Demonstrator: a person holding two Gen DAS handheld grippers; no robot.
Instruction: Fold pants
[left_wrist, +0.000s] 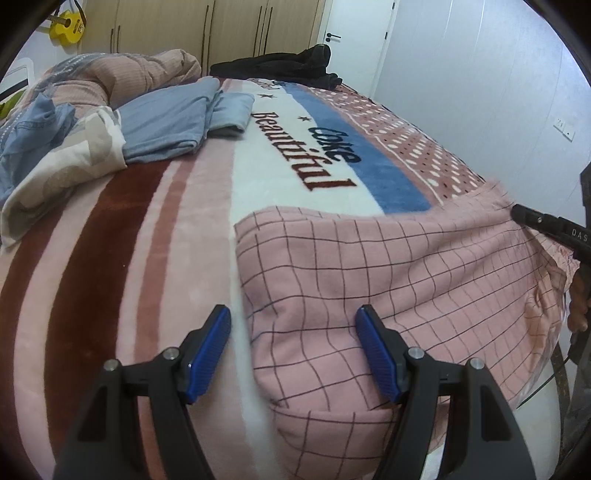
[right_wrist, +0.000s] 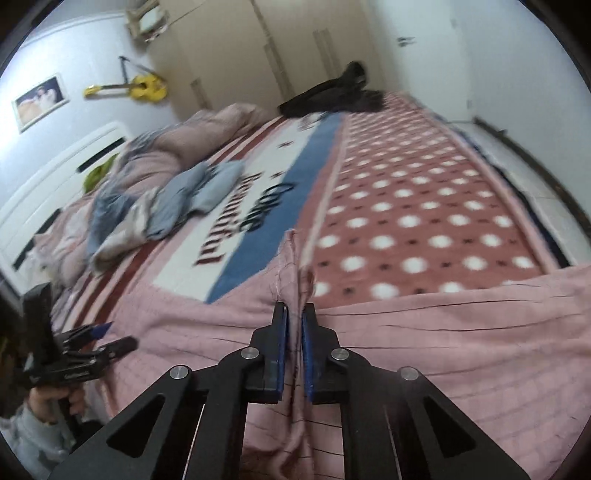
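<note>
Pink pants with a dark grid pattern (left_wrist: 388, 266) lie spread on the bed at the near right. My left gripper (left_wrist: 293, 332) is open and empty, its jaws wide apart just above the pants' near left edge. My right gripper (right_wrist: 294, 314) is shut on a pinched ridge of the pink pants (right_wrist: 443, 350) and lifts the fabric slightly. The right gripper also shows at the right edge of the left wrist view (left_wrist: 517, 212), on the pants' far corner. The left gripper shows at the lower left of the right wrist view (right_wrist: 118, 338).
A striped blanket with lettering (left_wrist: 288, 147) covers the bed. Folded blue clothes (left_wrist: 166, 122) and a crumpled duvet (left_wrist: 92, 77) lie at the far left. Dark clothes (left_wrist: 288, 66) lie at the far end. A white wall (left_wrist: 480, 92) stands to the right.
</note>
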